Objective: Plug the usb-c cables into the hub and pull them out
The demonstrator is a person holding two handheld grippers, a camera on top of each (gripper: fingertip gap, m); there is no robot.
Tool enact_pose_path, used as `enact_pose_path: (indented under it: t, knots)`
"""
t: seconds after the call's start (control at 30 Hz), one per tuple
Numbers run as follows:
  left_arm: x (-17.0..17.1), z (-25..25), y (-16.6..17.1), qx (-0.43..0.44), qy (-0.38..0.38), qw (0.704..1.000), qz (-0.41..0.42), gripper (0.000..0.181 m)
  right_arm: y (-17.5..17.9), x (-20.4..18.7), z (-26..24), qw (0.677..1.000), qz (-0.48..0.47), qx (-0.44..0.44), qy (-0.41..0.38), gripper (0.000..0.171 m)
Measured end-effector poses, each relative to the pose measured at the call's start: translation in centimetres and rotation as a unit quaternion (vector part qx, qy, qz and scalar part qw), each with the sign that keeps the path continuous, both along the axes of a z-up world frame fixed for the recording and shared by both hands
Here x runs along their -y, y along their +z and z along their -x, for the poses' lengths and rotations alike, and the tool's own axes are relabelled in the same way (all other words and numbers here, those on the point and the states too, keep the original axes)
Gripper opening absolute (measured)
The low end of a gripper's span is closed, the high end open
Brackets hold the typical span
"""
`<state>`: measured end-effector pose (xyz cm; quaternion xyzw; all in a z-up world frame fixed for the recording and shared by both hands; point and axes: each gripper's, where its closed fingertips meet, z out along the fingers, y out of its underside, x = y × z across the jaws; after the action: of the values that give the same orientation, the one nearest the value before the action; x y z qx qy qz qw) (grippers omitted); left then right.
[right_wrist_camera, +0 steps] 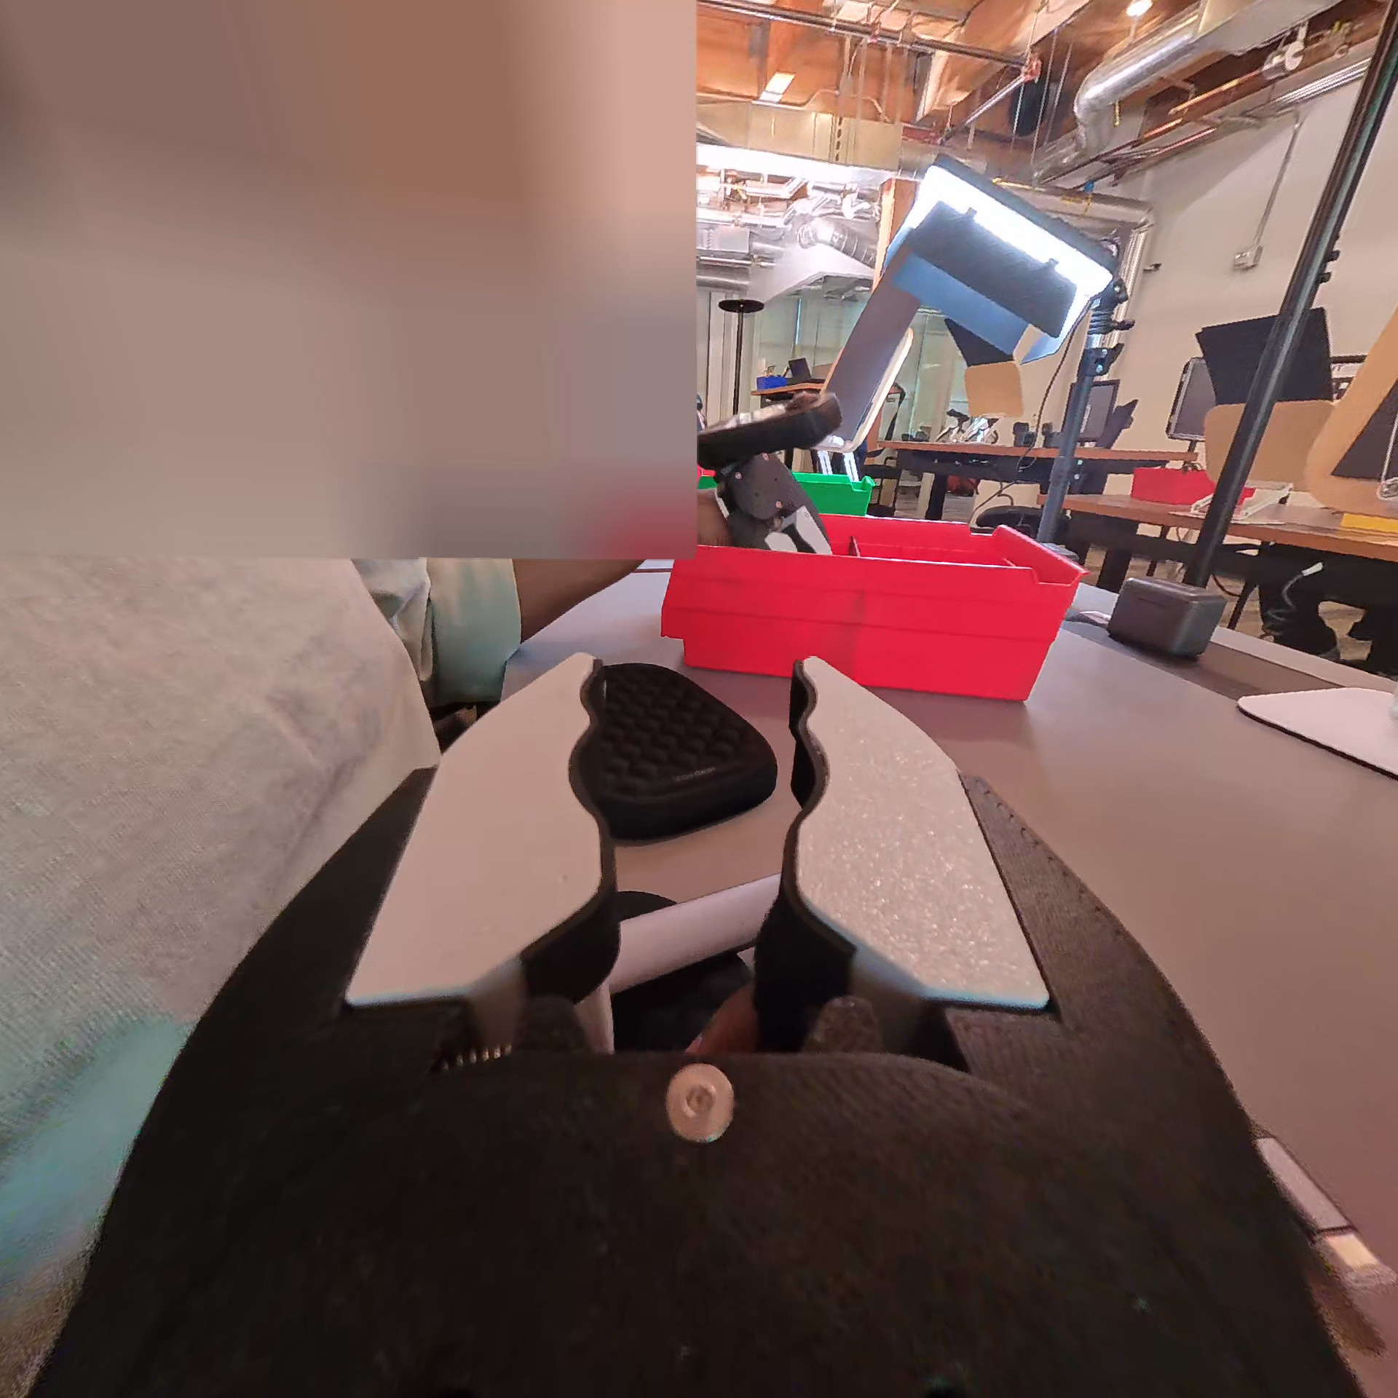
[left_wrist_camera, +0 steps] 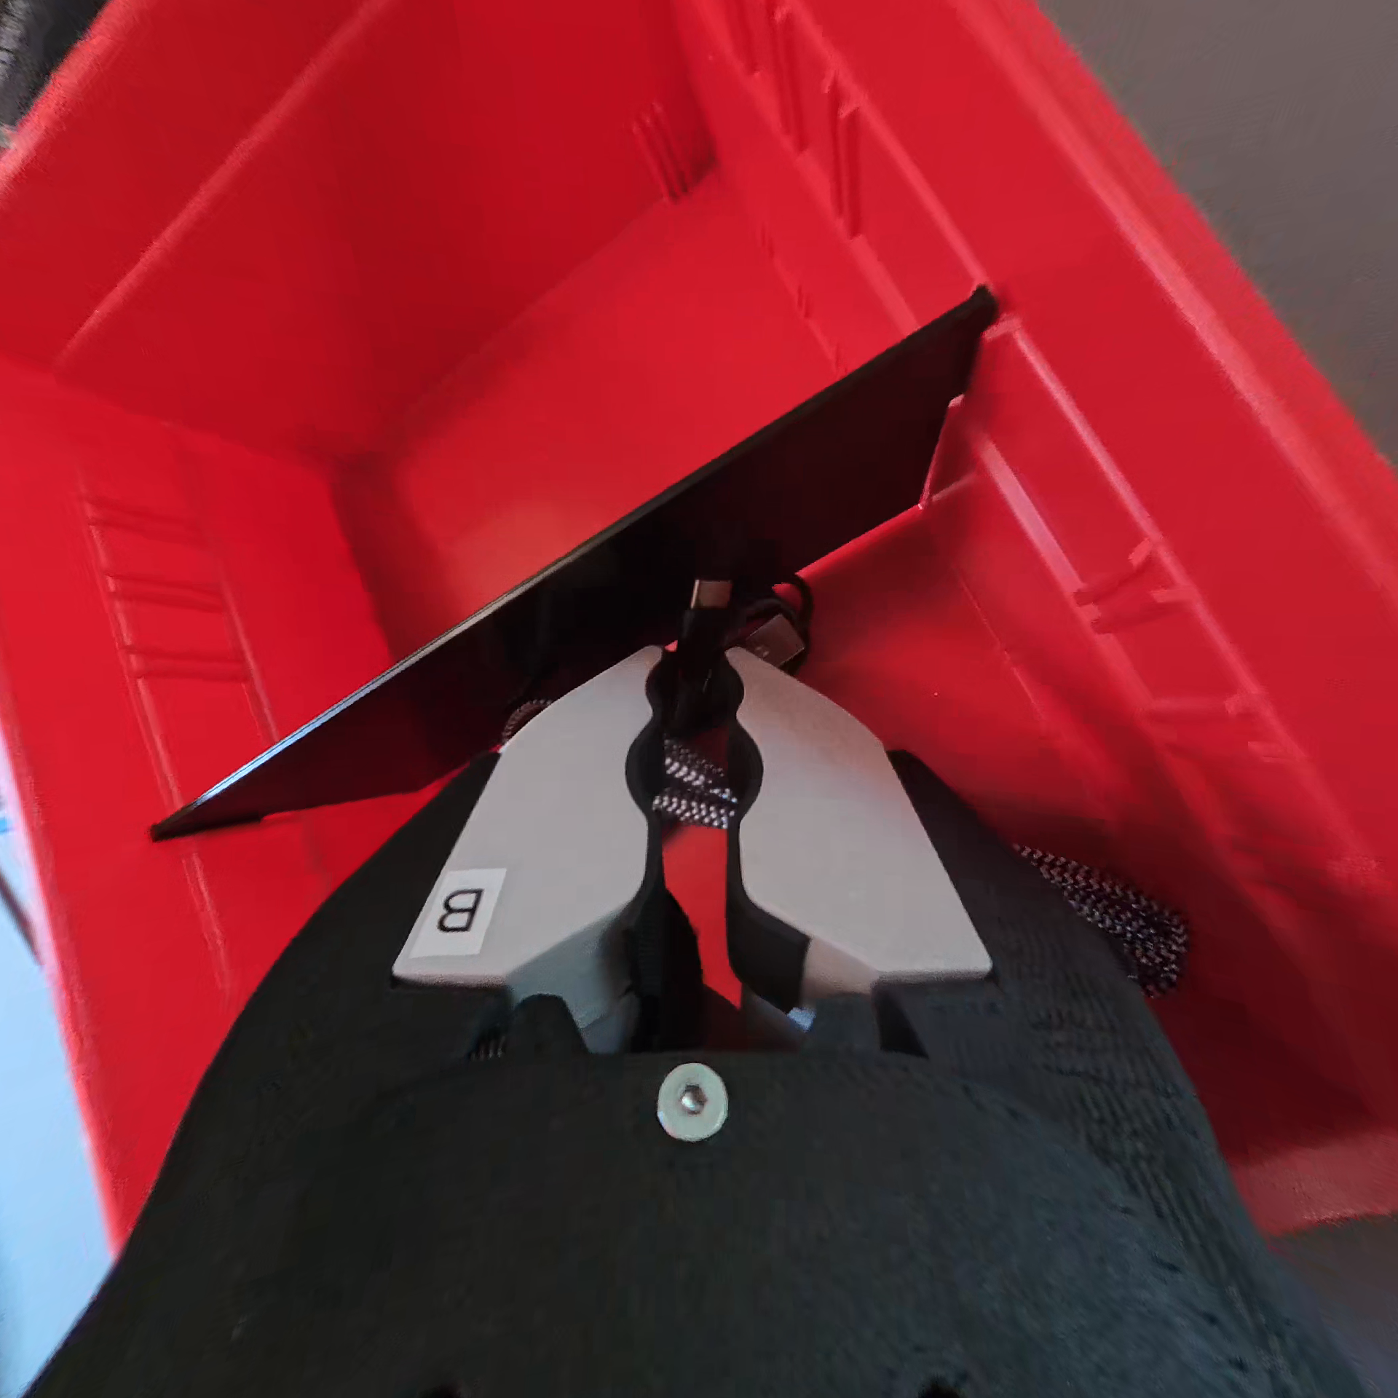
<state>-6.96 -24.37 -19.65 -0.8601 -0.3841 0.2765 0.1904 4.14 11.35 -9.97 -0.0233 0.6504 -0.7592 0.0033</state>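
Note:
My left gripper (left_wrist_camera: 692, 666) is down inside a red bin (left_wrist_camera: 378, 265) and is shut on a bundle of thin black cables (left_wrist_camera: 685, 692). A USB-C plug (left_wrist_camera: 711, 588) and a second metal connector (left_wrist_camera: 779, 635) stick out past its tips. A grey braided cable (left_wrist_camera: 696, 779) runs under the fingers and shows again at the right (left_wrist_camera: 1119, 923). My right gripper (right_wrist_camera: 696, 669) is open and empty, low over the table (right_wrist_camera: 1097, 832). In the right wrist view the left gripper (right_wrist_camera: 787, 529) dips into the red bin (right_wrist_camera: 862, 628). I cannot make out a hub.
A black divider (left_wrist_camera: 605, 560) slants across the bin just beyond the cables. A black wrist rest (right_wrist_camera: 673, 749) lies ahead of my right gripper. A small grey box (right_wrist_camera: 1165, 624) and a white pad (right_wrist_camera: 1331, 722) sit at the right. A person's light shirt (right_wrist_camera: 189, 756) fills the left. Spacing between my two grippers at the tips: around 40 centimetres.

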Motion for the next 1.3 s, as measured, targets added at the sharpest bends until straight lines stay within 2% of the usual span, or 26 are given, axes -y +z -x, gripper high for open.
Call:
enact_pose_path:
  t: [0.1,0.17,0.3,0.4,0.47,0.6,0.73,0.83,1.0,1.23,1.3]
  knots:
    - [0.2,-0.4,3.0,-0.062,0.011,0.998,-0.009,0.01,0.0,0.0,-0.1,1.0,-0.002,-0.005,-0.001,0.044]
    - [0.3,-0.8,6.2,-0.125,0.02,0.992,-0.023,0.01,0.0,0.0,-0.1,1.0,-0.002,-0.007,-0.003,0.044]
    - [0.4,-2.3,13.8,-0.272,0.031,0.959,-0.077,0.01,0.0,0.0,-0.1,1.0,-0.001,-0.014,-0.011,0.041]
    - [-1.2,-4.2,18.4,-0.352,-0.004,0.928,-0.126,0.01,-0.1,0.2,0.1,0.999,-0.011,-0.02,-0.024,0.04]
    - [-3.8,-5.8,19.4,-0.349,-0.057,0.926,-0.134,0.01,0.1,0.4,0.2,0.999,-0.015,-0.02,-0.035,0.038]
    - [-11.3,-9.4,17.5,-0.264,-0.182,0.94,-0.119,0.01,1.5,1.4,-0.4,0.999,-0.026,-0.015,-0.044,0.034]
    - [-18.4,-12.6,11.6,-0.125,-0.292,0.942,-0.111,0.01,2.7,3.7,-2.7,0.998,-0.053,-0.033,-0.015,0.03]
    - [-21.7,-13.4,7.1,-0.051,-0.337,0.935,-0.1,0.011,1.5,6.1,-3.7,0.991,-0.113,-0.07,-0.011,0.024]
    - [-25.3,-13.6,2.8,0.018,-0.369,0.921,-0.124,0.011,-2.5,8.8,-3.8,0.965,-0.216,-0.147,-0.019,0.022]
    - [-27.2,-13.7,1.8,0.046,-0.403,0.902,-0.149,0.01,-5.7,9.1,-3.0,0.931,-0.293,-0.218,-0.018,0.019]
    - [-27.3,-13.8,1.8,0.049,-0.409,0.898,-0.152,0.01,-6.0,9.1,-2.9,0.927,-0.3,-0.224,-0.014,0.012]
